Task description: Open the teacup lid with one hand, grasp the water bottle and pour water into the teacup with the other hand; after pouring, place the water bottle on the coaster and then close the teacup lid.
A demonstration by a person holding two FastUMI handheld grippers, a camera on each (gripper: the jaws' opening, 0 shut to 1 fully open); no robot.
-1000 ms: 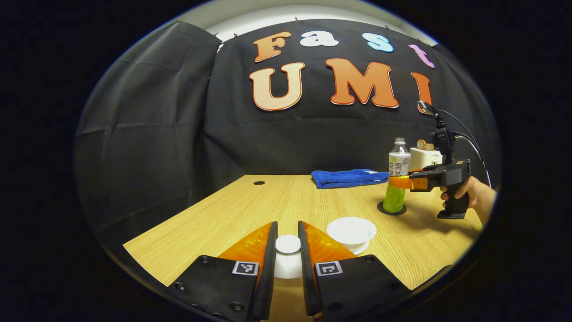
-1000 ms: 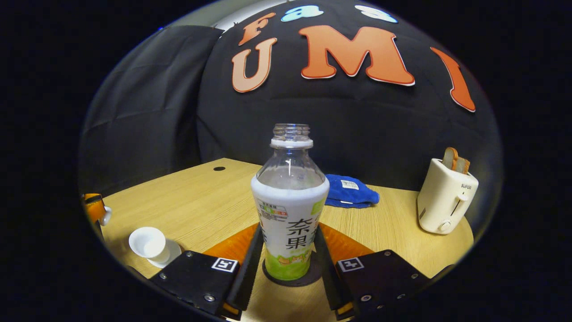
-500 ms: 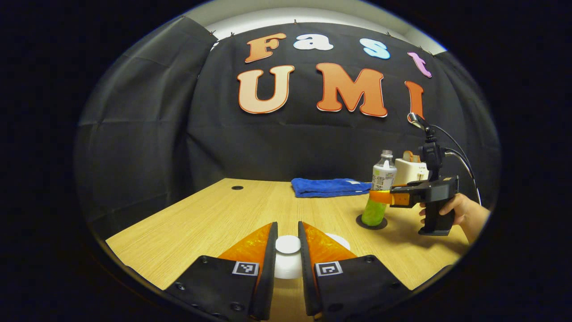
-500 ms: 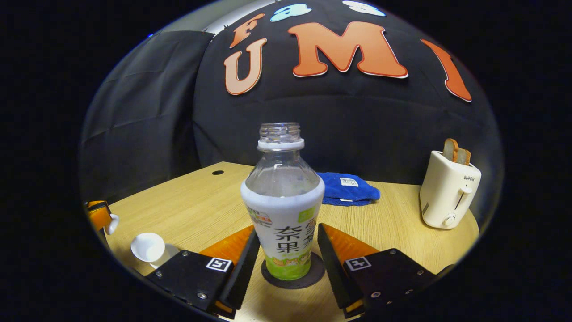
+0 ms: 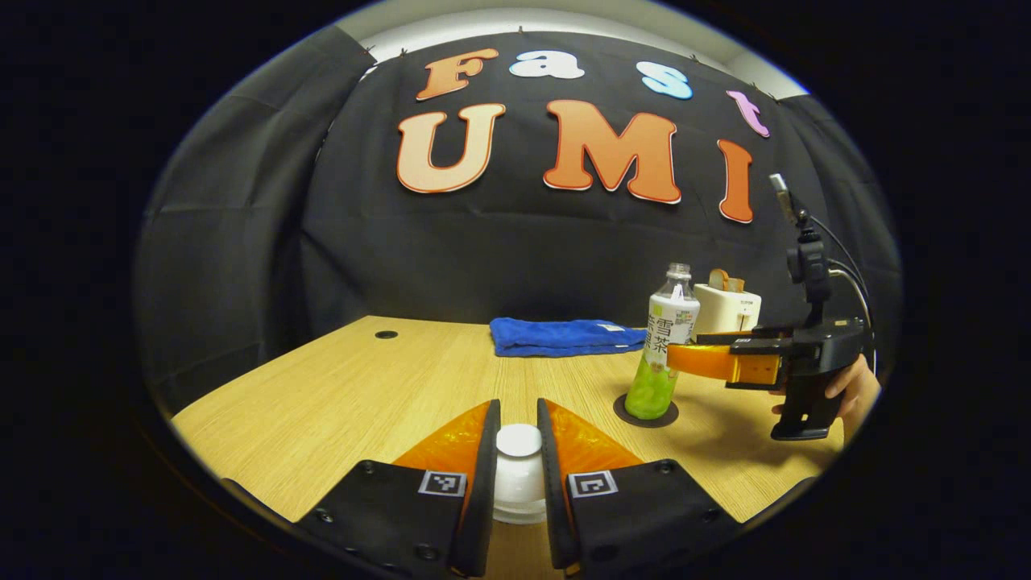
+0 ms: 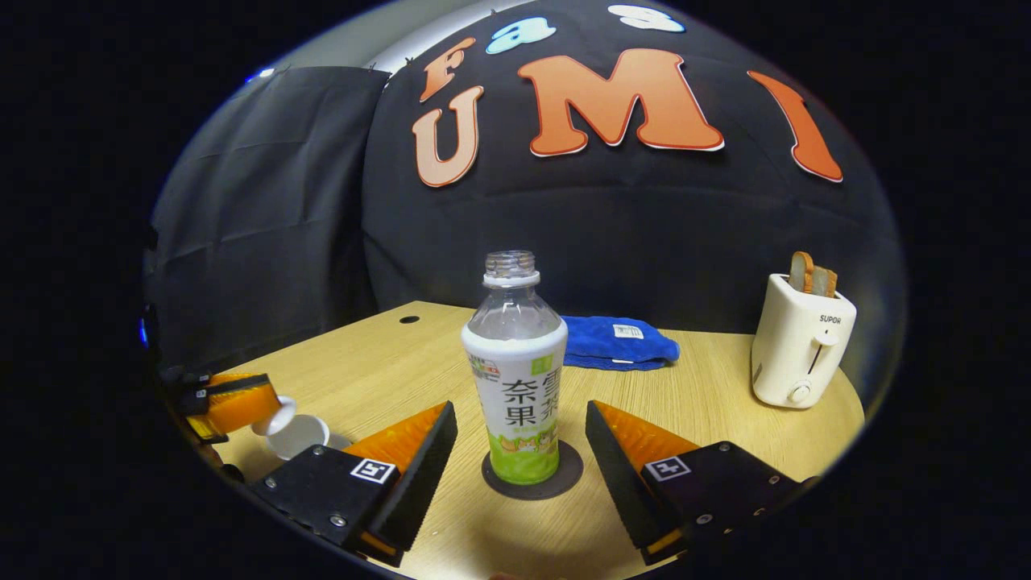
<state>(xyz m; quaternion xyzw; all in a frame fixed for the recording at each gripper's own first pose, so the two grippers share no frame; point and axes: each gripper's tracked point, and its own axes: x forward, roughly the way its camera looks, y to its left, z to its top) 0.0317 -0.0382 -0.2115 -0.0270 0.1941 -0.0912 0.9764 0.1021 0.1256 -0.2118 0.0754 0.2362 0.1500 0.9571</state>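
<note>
Tabletop (image 6: 362, 370): water bottle (image 6: 515, 379) upright, mouth up

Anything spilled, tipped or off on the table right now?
Nothing stands out. The water bottle stands upright on the coaster, uncapped, no spill visible. The right claw is open around it; the left claw holds the teacup lid.

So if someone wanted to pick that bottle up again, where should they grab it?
Probably the labelled middle of the bottle, from the near side, fingers level on either flank. It stands upright on the coaster; the body there is straight, while the shoulder above tapers. The right gripper already faces it, open.
</note>
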